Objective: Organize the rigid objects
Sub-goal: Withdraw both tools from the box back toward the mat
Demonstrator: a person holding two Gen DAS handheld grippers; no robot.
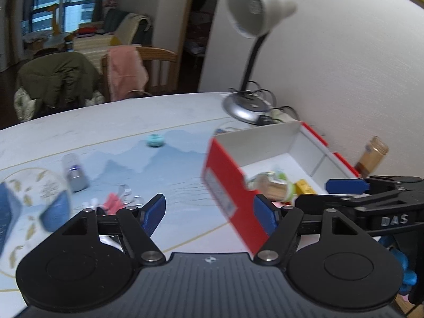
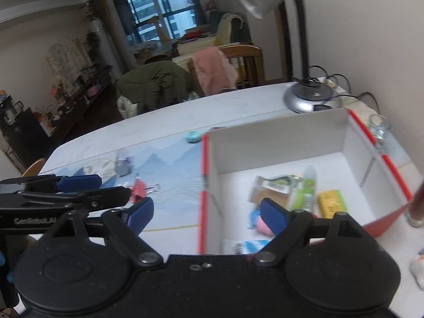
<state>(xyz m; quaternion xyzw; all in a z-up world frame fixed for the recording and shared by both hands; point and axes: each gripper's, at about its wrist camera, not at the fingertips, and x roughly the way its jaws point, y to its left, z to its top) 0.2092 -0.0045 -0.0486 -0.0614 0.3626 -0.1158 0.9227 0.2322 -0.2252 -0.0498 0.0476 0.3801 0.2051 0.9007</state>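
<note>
Both claws gaped w/ nothing held; left claw (image 1: 209, 213) nearer the clips (image 1: 116, 198), lying just ahead-left, box (image 1: 225, 182) to its right.

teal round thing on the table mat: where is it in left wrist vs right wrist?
Left wrist: the teal round object lies on the mat, left of centre, beyond the left corner of the red-and-white box.
Right wrist: teal round object sits near centre, just left of the box's far-left corner.
Shared landmark: the desk lamp base beyond the box.
</note>
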